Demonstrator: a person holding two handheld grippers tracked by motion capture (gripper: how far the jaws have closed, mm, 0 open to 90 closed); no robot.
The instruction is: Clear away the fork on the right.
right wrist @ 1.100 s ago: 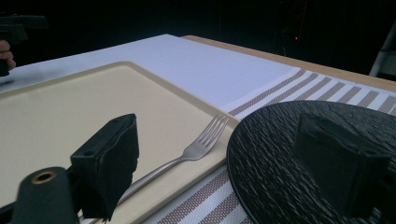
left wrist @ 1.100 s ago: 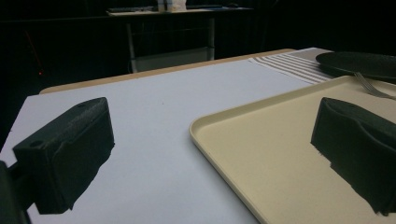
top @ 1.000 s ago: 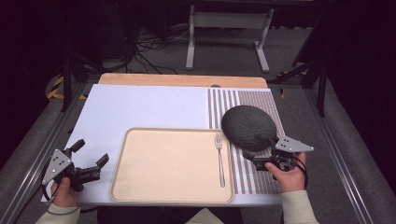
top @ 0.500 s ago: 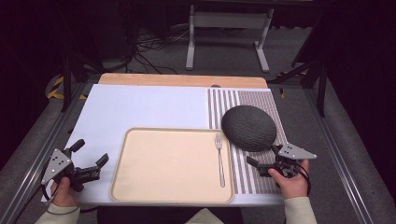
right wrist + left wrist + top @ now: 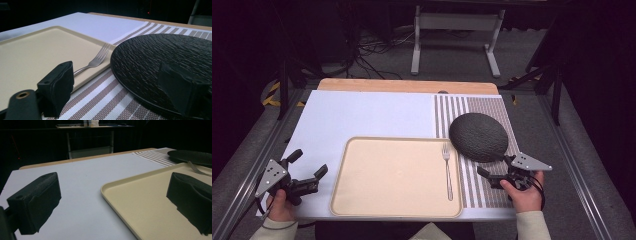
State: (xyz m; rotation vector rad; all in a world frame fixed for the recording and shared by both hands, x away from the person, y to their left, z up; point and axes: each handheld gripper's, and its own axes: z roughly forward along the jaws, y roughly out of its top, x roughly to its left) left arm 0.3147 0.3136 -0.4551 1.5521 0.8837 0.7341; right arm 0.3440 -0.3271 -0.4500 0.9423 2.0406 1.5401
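The black plate (image 5: 478, 137) sits on the striped placemat (image 5: 472, 107) at the centre right of the high view, just beside the right rim of the beige tray (image 5: 362, 200), where the fork (image 5: 447, 170) lies along the tray's right edge. Your right gripper (image 5: 494, 175) waits at the plate's lower right, jaws wide and empty; in the right gripper view 1 jaw stands in front of the textured plate (image 5: 160, 57) and the other near the fork handle (image 5: 96, 61). To take the plate well, come in low and level so 1 pad slips under the rim and the other lands on top, then close firmly, because the shallow rim looks likely to slip or tip. Keep clear of the fork as you close. Your left gripper (image 5: 307, 172), at the lower left, also stands wide and empty, with the tray corner (image 5: 110, 188) between its jaws.
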